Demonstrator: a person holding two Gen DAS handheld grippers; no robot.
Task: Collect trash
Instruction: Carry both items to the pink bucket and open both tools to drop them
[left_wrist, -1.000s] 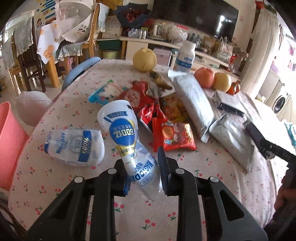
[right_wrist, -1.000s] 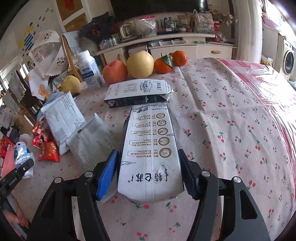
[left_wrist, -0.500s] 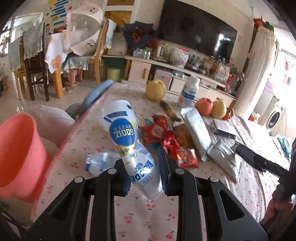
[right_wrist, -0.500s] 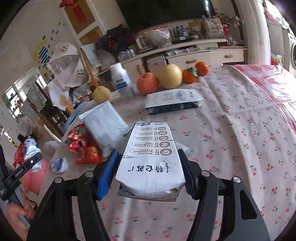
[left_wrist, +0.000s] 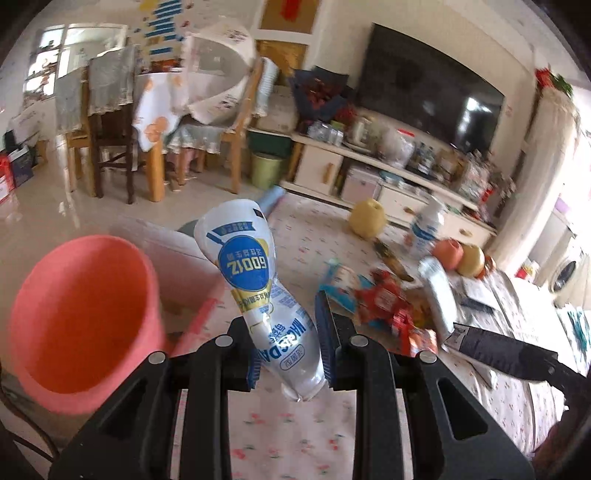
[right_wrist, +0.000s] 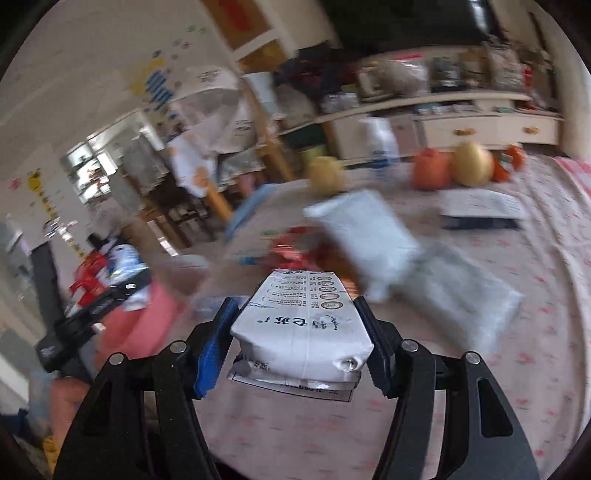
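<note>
My left gripper (left_wrist: 290, 338) is shut on a crushed white and blue plastic bottle (left_wrist: 255, 280), held in the air just right of the pink trash bin (left_wrist: 79, 317) beside the table. My right gripper (right_wrist: 301, 332) is shut on a flattened white milk carton (right_wrist: 304, 325) above the table. The bin also shows in the right wrist view (right_wrist: 147, 325) at the left, with the left gripper (right_wrist: 94, 306) over it. Red snack wrappers (left_wrist: 391, 306) and white bags (right_wrist: 365, 236) lie on the table.
The cherry-print tablecloth (left_wrist: 295, 439) covers the table. Fruit (right_wrist: 469, 166) and a white bottle (left_wrist: 424, 227) stand at its far edge, with another carton (right_wrist: 480, 208). Chairs and a TV cabinet stand behind. The right wrist view is blurred.
Both grippers have lifted their loads off the table and swung left. The pink bin has come close beside the bottle. The right gripper's carton has travelled towards the bin.
</note>
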